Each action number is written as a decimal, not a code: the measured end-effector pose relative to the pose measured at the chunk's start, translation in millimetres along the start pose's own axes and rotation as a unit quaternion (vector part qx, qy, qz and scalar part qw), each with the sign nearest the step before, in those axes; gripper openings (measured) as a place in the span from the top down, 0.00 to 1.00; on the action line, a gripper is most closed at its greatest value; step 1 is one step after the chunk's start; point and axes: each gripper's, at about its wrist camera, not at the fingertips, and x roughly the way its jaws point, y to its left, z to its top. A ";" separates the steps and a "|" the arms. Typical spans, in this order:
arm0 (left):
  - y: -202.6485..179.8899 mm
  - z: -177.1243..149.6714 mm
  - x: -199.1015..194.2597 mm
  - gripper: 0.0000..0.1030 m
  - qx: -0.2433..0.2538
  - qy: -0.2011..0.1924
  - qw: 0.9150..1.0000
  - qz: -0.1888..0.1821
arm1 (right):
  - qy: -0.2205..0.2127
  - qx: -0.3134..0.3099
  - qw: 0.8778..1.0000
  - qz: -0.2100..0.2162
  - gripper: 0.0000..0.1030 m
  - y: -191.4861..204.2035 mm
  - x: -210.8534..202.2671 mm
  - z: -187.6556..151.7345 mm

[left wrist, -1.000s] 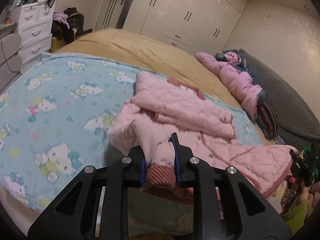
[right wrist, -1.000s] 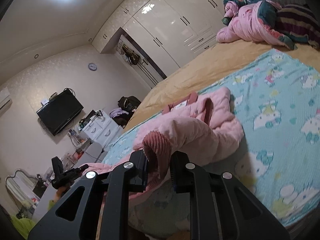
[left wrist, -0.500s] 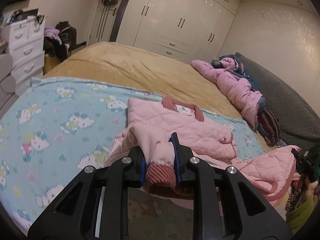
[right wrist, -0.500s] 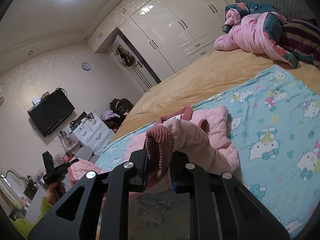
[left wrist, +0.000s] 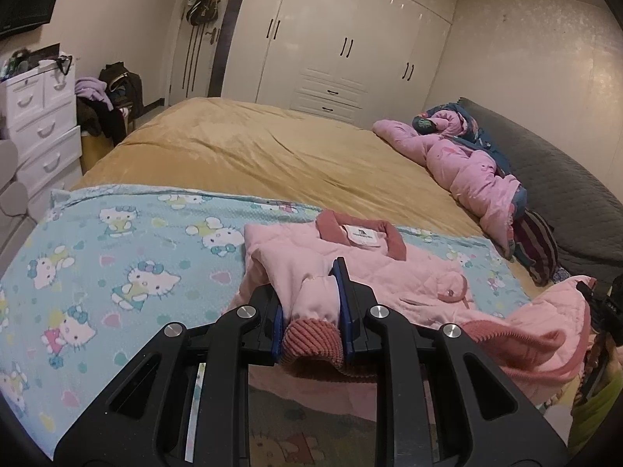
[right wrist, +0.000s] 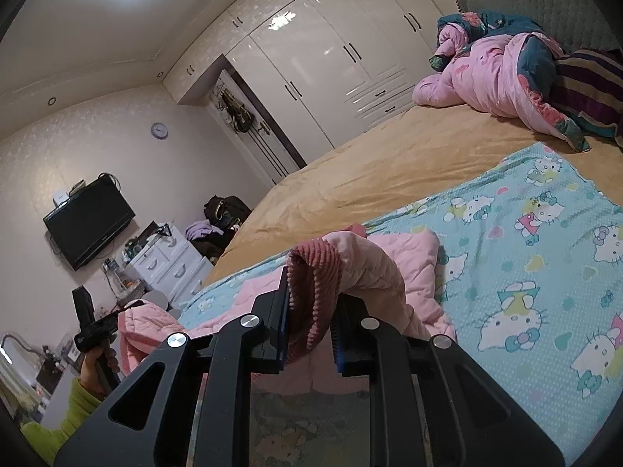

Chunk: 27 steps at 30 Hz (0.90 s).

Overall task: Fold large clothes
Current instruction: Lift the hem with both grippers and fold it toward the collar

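A pink quilted jacket (left wrist: 362, 260) with a dusty-red collar lies on the cartoon-cat blanket (left wrist: 117, 257), collar away from me. My left gripper (left wrist: 311, 303) is shut on one sleeve's ribbed red cuff (left wrist: 311, 340), lifted above the blanket. My right gripper (right wrist: 311, 311) is shut on the other sleeve's cuff (right wrist: 311, 292), whose sleeve arches over the jacket (right wrist: 405, 257). In the left wrist view the other gripper (left wrist: 607, 311) shows at the far right holding pink fabric. In the right wrist view a hand holds the other gripper (right wrist: 93, 327) at lower left.
A mustard bedspread (left wrist: 272, 155) covers the bed beyond the blanket. A crumpled pink quilt (left wrist: 459, 163) and striped cloth lie by the grey headboard (left wrist: 553, 179). White drawers (left wrist: 43, 124) stand left, with a white wardrobe (left wrist: 342, 50) along the far wall.
Both grippers have risen and drawn back from the bed with the cuffs still held. The sleeves are stretched out, and the jacket body now lies flatter with its collar showing.
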 end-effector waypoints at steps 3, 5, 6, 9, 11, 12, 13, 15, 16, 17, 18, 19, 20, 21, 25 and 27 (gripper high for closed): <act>2.5 8.8 12.9 0.86 -0.003 0.000 1.000 0.002 | -0.001 0.008 1.000 -0.002 0.85 -6.2 12.4 10.5; 4.0 15.9 23.4 0.86 -0.002 0.001 1.000 0.006 | 0.000 0.011 1.000 -0.005 0.84 -10.4 23.4 19.3; 4.9 19.3 29.0 0.86 -0.002 0.001 1.000 0.009 | 0.001 0.011 1.000 -0.007 0.84 -11.8 28.8 23.3; 8.3 30.0 48.1 0.86 -0.002 0.007 1.000 0.019 | 0.008 0.009 1.000 -0.021 0.85 -17.4 51.3 38.4; 11.3 37.6 63.5 0.86 -0.001 0.011 0.999 0.030 | 0.014 0.018 0.999 -0.025 0.84 -24.3 68.2 48.2; 13.2 41.4 71.8 0.86 -0.001 0.014 0.999 0.035 | 0.017 0.021 0.999 -0.029 0.84 -26.6 75.1 51.7; 15.4 45.1 80.8 0.86 0.000 0.018 0.999 0.040 | 0.021 0.024 0.999 -0.034 0.84 -30.0 85.3 56.7; 19.0 50.1 96.2 0.85 0.001 0.027 0.998 0.049 | 0.028 0.023 0.998 -0.043 0.84 -36.2 102.5 63.4; 20.7 52.0 102.4 0.85 0.001 0.030 0.998 0.052 | 0.031 0.022 0.998 -0.049 0.84 -38.7 111.2 66.0; 23.5 54.4 112.5 0.85 0.001 0.035 0.998 0.056 | 0.035 0.020 0.998 -0.056 0.84 -42.2 122.9 68.9; 25.5 56.2 121.0 0.85 0.001 0.040 0.997 0.060 | 0.038 0.019 0.997 -0.062 0.84 -44.1 130.8 70.5; 28.1 57.7 133.0 0.85 0.001 0.047 0.997 0.064 | 0.042 0.018 0.997 -0.067 0.84 -46.7 139.7 71.8; 29.5 58.6 140.3 0.85 0.003 0.052 0.996 0.067 | 0.047 0.016 0.996 -0.075 0.84 -50.8 151.4 73.2; 31.5 59.4 150.4 0.85 0.003 0.059 0.996 0.069 | 0.050 0.016 0.995 -0.079 0.84 -54.0 158.1 73.8; 39.4 59.8 182.9 0.84 -0.007 0.075 0.995 0.070 | 0.063 0.025 0.994 -0.087 0.84 -72.7 190.1 74.5; 39.6 58.6 196.7 0.84 -0.004 0.081 0.994 0.072 | 0.068 0.031 0.993 -0.092 0.84 -82.3 202.4 72.1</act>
